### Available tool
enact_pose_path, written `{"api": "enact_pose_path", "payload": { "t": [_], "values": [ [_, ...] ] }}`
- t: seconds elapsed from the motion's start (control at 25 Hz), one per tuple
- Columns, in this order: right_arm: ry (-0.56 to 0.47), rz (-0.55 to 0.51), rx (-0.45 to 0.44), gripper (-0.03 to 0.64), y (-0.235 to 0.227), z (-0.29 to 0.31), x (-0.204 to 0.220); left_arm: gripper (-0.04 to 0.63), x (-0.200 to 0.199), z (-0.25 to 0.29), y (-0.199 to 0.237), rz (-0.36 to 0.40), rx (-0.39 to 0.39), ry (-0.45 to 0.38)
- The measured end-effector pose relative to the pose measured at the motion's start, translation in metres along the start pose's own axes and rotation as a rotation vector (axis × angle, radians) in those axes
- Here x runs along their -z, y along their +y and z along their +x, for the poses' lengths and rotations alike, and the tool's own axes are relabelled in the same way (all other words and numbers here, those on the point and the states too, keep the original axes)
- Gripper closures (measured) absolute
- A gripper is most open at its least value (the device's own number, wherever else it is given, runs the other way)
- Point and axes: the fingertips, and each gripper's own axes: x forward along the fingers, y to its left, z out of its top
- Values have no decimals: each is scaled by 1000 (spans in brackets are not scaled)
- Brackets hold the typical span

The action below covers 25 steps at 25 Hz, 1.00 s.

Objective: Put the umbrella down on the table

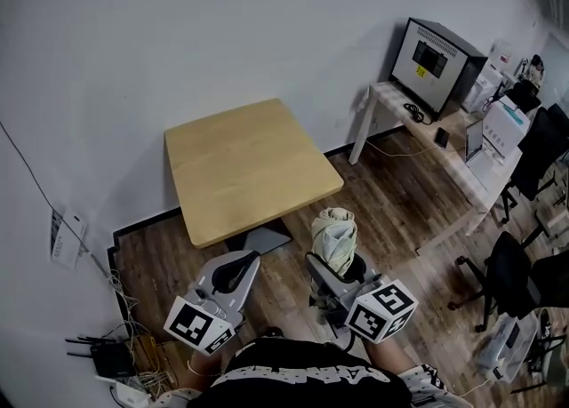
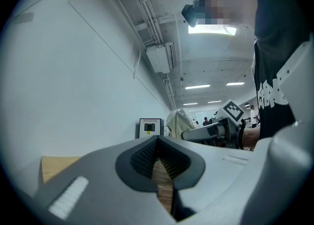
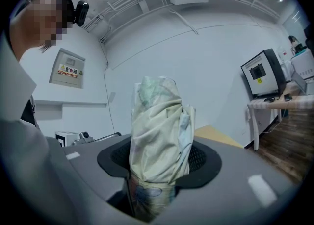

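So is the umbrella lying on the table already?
No, the right gripper clamps the umbrella over the floor, beside the table.

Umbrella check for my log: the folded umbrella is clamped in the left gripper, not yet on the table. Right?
Not quite: the right gripper clamps the umbrella, as the right gripper view shows. It is not yet on the table.
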Motion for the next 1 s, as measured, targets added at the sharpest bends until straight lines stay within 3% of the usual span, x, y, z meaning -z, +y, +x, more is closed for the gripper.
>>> {"api": "enact_pose_path", "payload": {
  "t": [0.44, 0.64, 1.0],
  "values": [
    [44, -11, 52, 360, -14, 23, 3, 597, 21, 9, 30, -56, 9, 0],
    [35, 7, 45, 359, -29, 37, -3, 597, 23, 21, 41, -47, -1, 15],
    [50, 15, -37, 360, -73, 100, -19, 597, 25, 58, 89, -13, -105, 27]
  ]
}}
